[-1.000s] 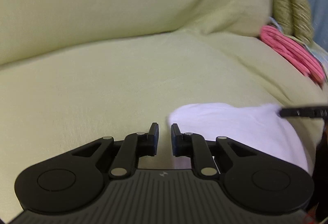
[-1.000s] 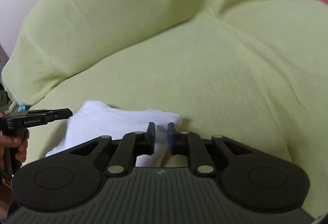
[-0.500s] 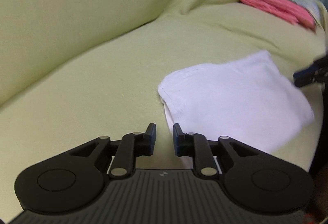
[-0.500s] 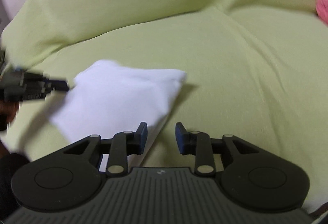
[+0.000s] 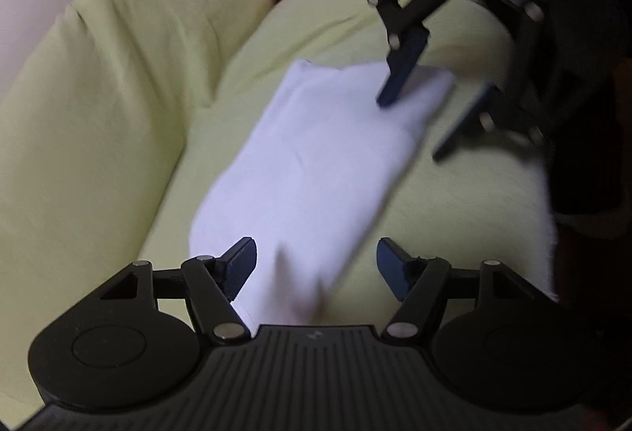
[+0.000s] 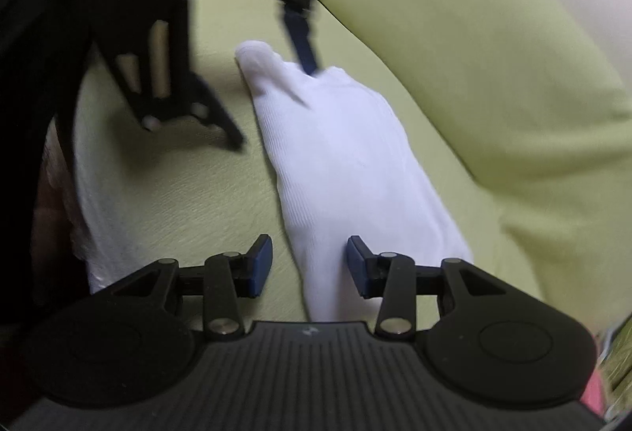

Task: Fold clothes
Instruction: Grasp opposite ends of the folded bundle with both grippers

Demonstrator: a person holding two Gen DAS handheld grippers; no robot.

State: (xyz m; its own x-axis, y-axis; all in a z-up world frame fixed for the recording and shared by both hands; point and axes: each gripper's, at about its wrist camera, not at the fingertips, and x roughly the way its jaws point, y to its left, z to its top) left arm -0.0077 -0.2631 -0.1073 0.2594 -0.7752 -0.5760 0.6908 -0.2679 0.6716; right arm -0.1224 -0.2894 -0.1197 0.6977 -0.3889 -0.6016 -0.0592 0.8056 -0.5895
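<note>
I have the white garment [image 5: 316, 162] folded on the green sofa [image 5: 98, 115]; left gripper [image 5: 314, 265] and right gripper [image 6: 310, 261], jaws just widened, straddle its 2 ends ungripped

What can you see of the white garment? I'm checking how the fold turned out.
The white garment is a soft, finely ribbed knit, folded into a long narrow bundle with rounded ends. It lies flat on the yellow-green sofa seat, near the back cushion. The left gripper and right gripper stand at opposite ends, jaws just opened, cloth between them but unpinched. Blur hides finer detail.
</note>
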